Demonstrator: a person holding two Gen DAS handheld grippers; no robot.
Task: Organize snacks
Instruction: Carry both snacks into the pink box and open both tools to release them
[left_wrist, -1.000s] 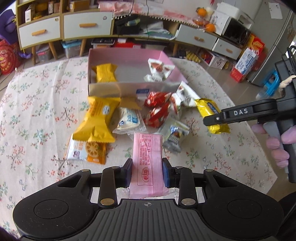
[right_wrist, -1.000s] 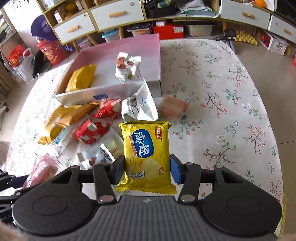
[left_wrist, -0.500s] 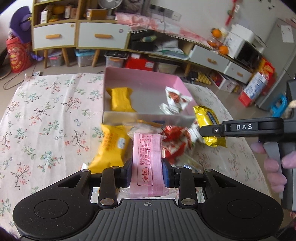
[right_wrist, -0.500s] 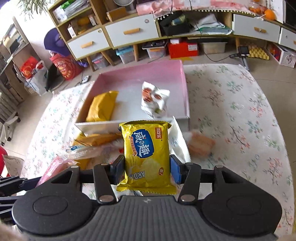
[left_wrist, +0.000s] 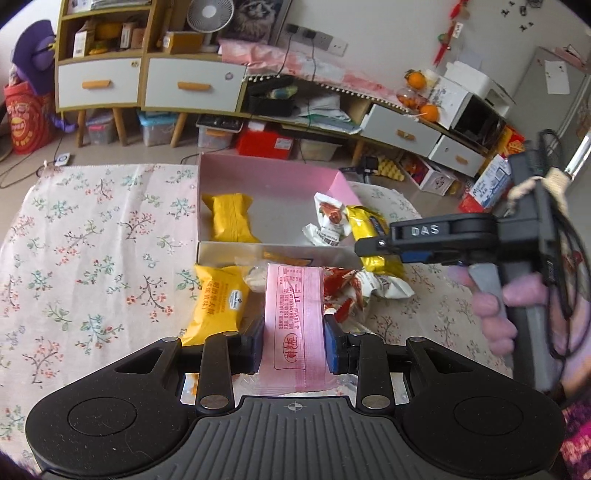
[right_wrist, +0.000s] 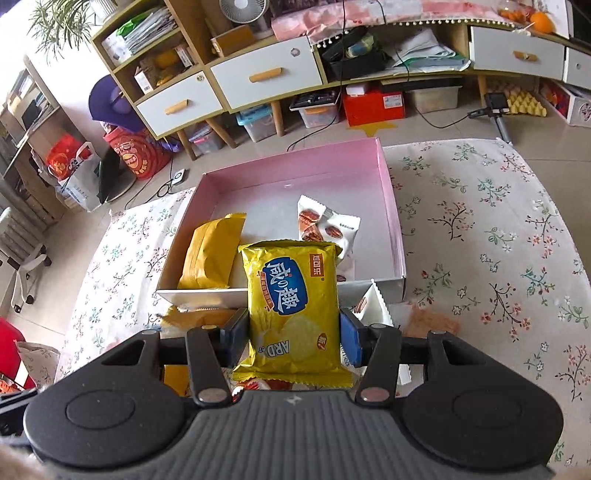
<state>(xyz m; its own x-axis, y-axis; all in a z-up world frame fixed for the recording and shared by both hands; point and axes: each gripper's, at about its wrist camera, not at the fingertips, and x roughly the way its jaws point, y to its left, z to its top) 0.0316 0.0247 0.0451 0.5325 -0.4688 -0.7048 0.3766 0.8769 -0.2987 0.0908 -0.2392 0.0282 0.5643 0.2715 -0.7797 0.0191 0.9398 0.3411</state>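
Observation:
My left gripper (left_wrist: 294, 345) is shut on a pink snack packet (left_wrist: 294, 321), held in front of the pink box (left_wrist: 269, 184). My right gripper (right_wrist: 291, 338) is shut on a yellow chips bag (right_wrist: 293, 299), held over the box's near wall (right_wrist: 203, 295); it also shows at the right in the left wrist view (left_wrist: 373, 247). The box holds a yellow packet (left_wrist: 229, 218) and a white nut packet (right_wrist: 325, 229). Loose snacks lie before the box: a yellow packet (left_wrist: 219, 299) and red-white packets (left_wrist: 354, 288).
The floral tablecloth (left_wrist: 92, 240) covers the table. Behind the table are low cabinets with drawers (left_wrist: 192, 85) and storage bins on the floor. A brownish snack (right_wrist: 432, 321) lies right of the box.
Both grippers have risen and moved toward the box with their packets. The right gripper's chips bag now hangs over the box's near edge.

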